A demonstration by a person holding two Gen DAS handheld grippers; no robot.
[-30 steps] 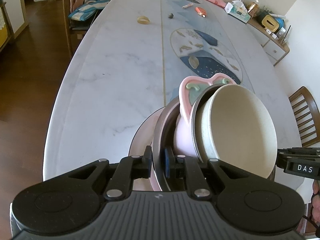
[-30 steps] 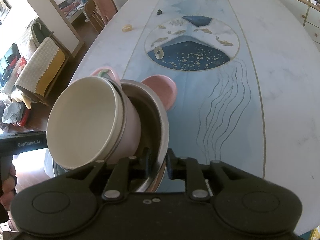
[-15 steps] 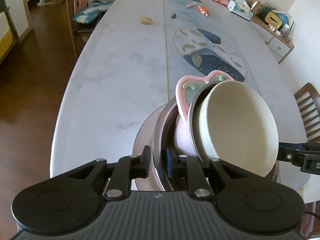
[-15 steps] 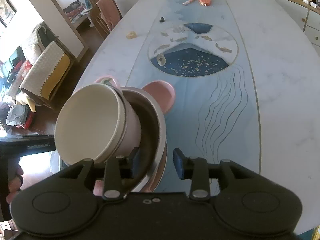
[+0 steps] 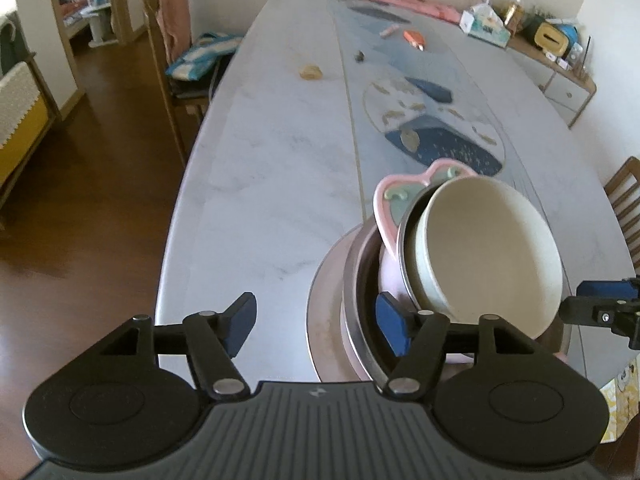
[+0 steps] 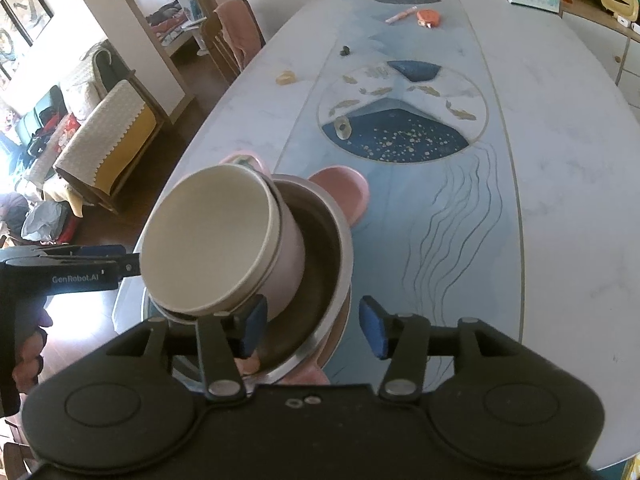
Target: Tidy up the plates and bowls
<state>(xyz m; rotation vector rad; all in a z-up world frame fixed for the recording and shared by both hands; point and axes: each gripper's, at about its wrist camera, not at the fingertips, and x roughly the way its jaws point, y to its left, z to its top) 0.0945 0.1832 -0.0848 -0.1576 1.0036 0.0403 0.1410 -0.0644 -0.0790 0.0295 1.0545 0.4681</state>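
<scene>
A stack of dishes stands at the near end of the marble table (image 5: 272, 168). A pink plate (image 5: 324, 292) lies at the bottom and a steel bowl (image 5: 352, 320) sits on it. A pink bowl (image 6: 288, 264) and a cream bowl (image 5: 488, 248) are tilted inside the steel bowl, and a pink heart-shaped dish (image 5: 394, 200) leans behind them. My left gripper (image 5: 316, 326) is opening. The steel bowl's rim stands between its pads, untouched. My right gripper (image 6: 314, 328) is opening too, astride the opposite rim (image 6: 320, 340) without pressing it.
Part of a pink plate (image 6: 344, 196) shows beyond the steel bowl. Small items lie far up the table: a tape ring (image 5: 310, 72), an orange object (image 5: 414, 38) and a tissue box (image 5: 486, 26). Chairs stand at the left (image 5: 172, 40) and right (image 5: 624, 192) sides.
Both grippers were shut on the steel bowl's rim and have let go of it. Their jaws have spread wide, and both have drawn back and up a little.
</scene>
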